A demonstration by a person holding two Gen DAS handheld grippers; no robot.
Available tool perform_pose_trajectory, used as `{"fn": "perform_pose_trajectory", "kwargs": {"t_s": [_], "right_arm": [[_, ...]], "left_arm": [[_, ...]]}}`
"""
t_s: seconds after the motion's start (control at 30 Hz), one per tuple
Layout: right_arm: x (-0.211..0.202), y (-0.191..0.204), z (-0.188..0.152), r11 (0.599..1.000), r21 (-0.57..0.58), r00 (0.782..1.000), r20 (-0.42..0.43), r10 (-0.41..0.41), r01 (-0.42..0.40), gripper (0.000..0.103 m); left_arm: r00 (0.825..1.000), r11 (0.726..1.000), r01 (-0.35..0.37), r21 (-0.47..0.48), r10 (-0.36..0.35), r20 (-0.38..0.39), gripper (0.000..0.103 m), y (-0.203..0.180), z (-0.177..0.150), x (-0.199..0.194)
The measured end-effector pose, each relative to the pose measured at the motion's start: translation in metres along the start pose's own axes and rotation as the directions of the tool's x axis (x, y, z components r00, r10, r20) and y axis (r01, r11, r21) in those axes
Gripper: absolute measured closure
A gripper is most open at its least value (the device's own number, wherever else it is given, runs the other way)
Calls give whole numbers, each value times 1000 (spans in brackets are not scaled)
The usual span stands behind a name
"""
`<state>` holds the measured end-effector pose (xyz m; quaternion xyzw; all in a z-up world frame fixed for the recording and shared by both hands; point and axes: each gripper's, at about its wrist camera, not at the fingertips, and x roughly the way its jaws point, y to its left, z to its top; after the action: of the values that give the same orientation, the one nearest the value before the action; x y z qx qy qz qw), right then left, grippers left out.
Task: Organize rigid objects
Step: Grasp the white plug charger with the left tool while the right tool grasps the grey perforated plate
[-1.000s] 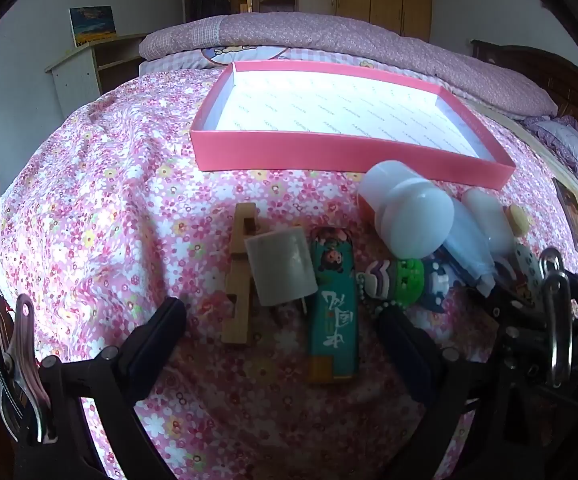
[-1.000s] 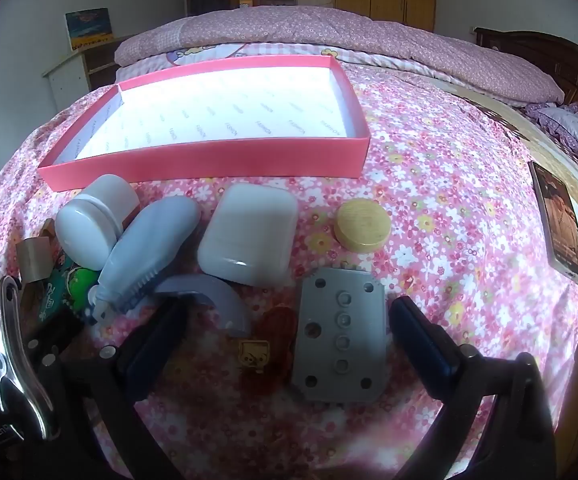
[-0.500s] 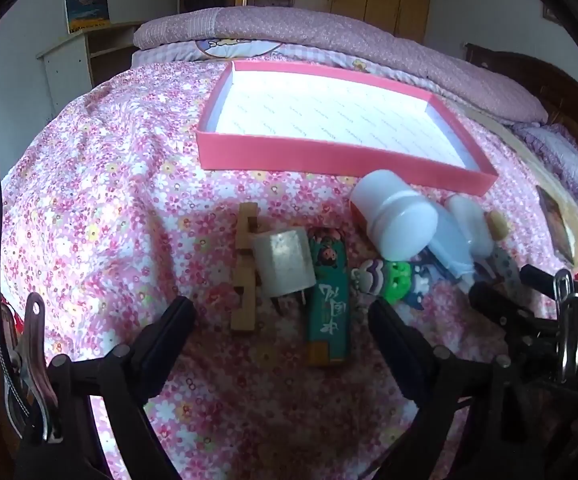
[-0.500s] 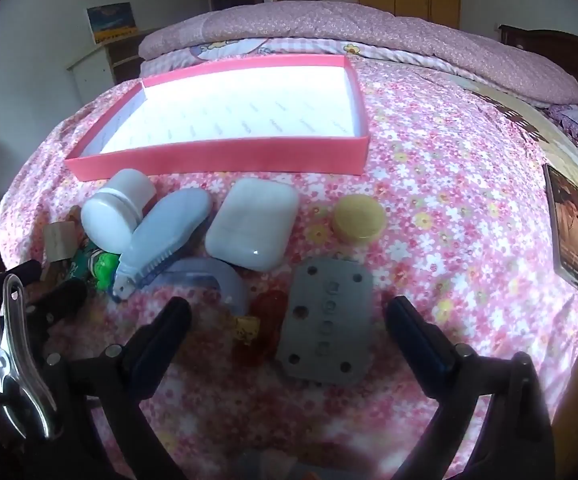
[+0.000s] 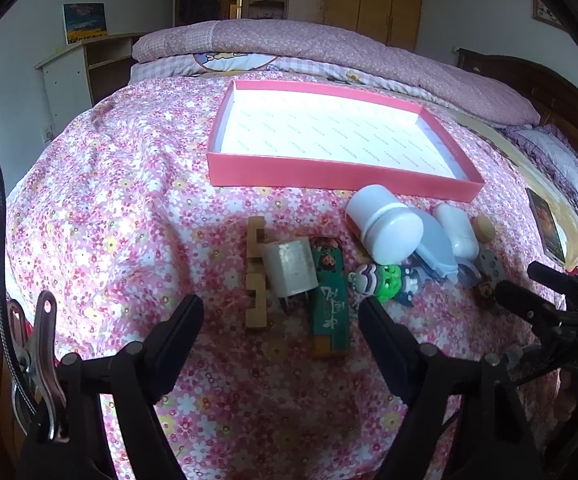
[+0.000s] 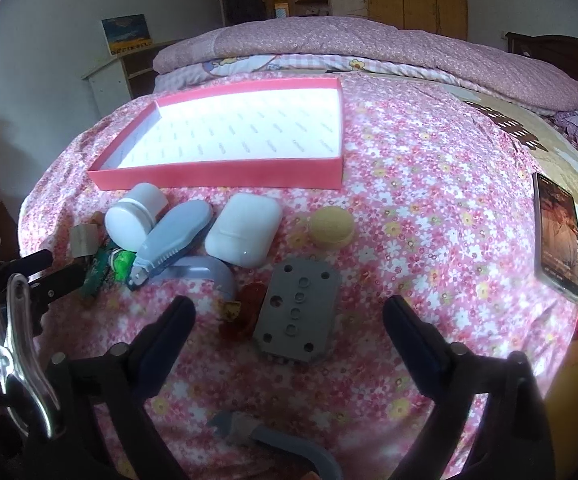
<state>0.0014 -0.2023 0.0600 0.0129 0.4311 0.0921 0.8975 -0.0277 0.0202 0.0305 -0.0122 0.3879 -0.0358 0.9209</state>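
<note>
both grippers, left gripper [image 5: 281, 320] and right gripper [image 6: 289, 320], hang wide and empty near the small objects [image 6: 245, 234], so lift each one slowly into the far pink tray [image 6: 225, 172].

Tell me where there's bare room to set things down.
Inside the pink tray: nothing in it. Also bedspread between the yellow disc and the phone. Crowded along the tray's near wall, from white bottle to grey plate.

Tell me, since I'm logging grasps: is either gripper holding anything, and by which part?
Nothing is held. The left gripper and right gripper are both open above the bed's clutter.
</note>
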Motion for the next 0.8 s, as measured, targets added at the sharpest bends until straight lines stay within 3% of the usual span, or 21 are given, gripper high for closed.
{"fn": "perform_pose_trajectory", "kwargs": {"t_s": [0.3,0.63,0.8], "right_arm": [[-1,-8,-7,999,-1,999,-29,37,-37,33],[-3,-2,-19,996,-91,998,-63,17,-23,39],[4,-4,-16,995,-95,998,-61,-16,10,49]], "left_arm": [[1000,1000,6,-9,-6,-1,20,-1,4,-1],[1000,999,8,-31,-8,-4,20,5,4,0],[1000,999,7,-31,-7,-9,20,5,4,1]]}}
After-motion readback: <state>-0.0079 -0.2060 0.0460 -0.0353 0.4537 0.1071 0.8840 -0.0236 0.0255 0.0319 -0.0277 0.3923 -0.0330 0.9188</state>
